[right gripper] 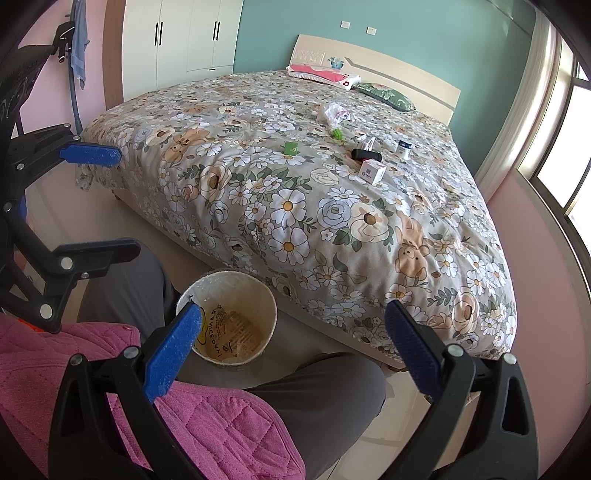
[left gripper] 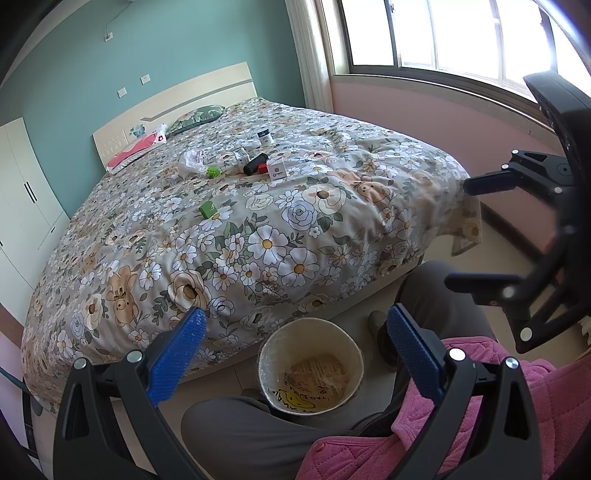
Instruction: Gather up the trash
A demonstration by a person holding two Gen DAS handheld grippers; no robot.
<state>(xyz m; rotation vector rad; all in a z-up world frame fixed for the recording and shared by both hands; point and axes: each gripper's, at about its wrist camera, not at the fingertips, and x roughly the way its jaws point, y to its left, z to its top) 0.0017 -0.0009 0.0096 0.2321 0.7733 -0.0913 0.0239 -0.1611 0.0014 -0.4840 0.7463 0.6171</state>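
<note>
Bed (left gripper: 258,236) with floral quilt, bearing a crumpled plastic bag (left gripper: 191,159), green box (left gripper: 208,209), black cylinder (left gripper: 254,164), white box (left gripper: 277,170), jar (left gripper: 265,137) and two pillows (left gripper: 136,149).

Teal wall (right gripper: 280,33) behind bed (right gripper: 332,221); white wardrobe (right gripper: 177,40) at 11 o'clock; sunlit window (left gripper: 443,33) at 1 o'clock.

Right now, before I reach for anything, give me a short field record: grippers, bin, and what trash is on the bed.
left gripper: open, holds nothing
right gripper: open, holds nothing
bin: on the floor between the person's knees, at the foot of the bed, clear liner, no loose trash seen inside
bed: floral quilt
trash on quilt: green box nearest; white box; black-and-red cylinder; crumpled plastic bag; white jar
collected: nothing yet
</note>
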